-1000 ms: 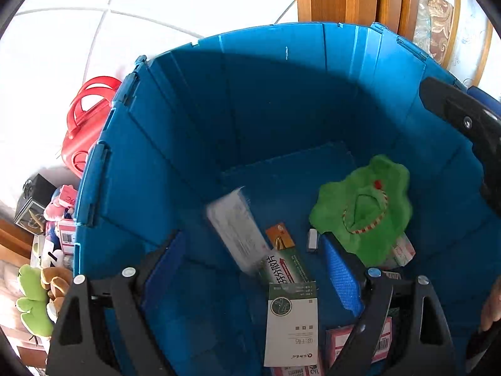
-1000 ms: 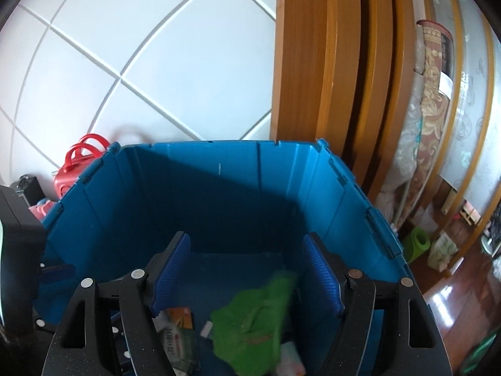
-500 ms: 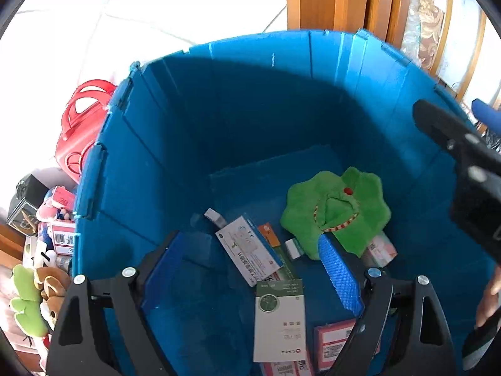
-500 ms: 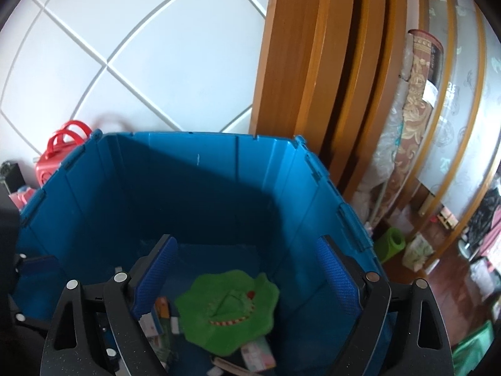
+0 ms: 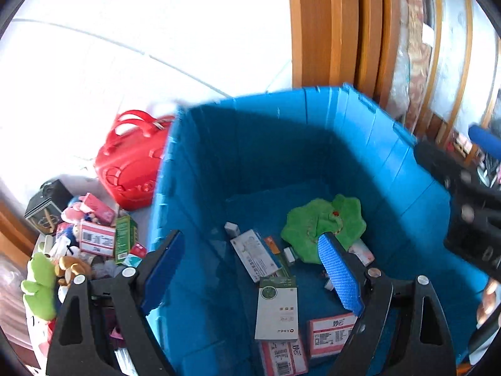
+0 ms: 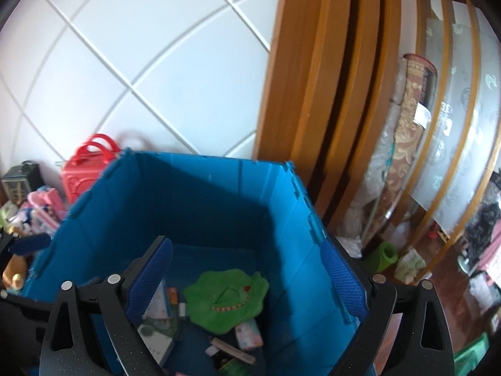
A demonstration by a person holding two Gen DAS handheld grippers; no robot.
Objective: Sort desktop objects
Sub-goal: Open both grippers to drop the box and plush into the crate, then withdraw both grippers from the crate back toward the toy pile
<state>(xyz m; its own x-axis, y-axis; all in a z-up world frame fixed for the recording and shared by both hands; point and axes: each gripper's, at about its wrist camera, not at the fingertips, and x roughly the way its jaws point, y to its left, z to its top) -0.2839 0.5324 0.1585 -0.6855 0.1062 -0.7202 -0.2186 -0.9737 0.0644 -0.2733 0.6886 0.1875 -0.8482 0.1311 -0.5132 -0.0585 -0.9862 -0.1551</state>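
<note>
A deep blue crate [image 5: 313, 131] holds a flat green plush toy [image 5: 322, 228], a white box [image 5: 255, 255], a green-and-white box [image 5: 277, 307] and pink-labelled boxes [image 5: 332, 333]. My left gripper [image 5: 250, 247] hangs open above the crate's left side with nothing between its fingers. My right gripper [image 6: 247, 250] is over the crate [image 6: 203, 163], its jaws opening and empty, with the green plush toy [image 6: 227, 294] lying on the bottom below them. The right gripper's black body [image 5: 469, 206] shows at the right edge of the left wrist view.
A red handbag [image 5: 131, 169] stands against the white tiled wall left of the crate. Beside it lies a pile of plush toys and small boxes [image 5: 94, 238]. A wooden door frame [image 6: 313, 78] rises behind the crate. A green roll [image 6: 380, 255] lies on the floor at right.
The white box and the green plush toy dropped and settled on the crate's bottom. Both grippers rose and drew back from the crate. The right jaws spread wider.
</note>
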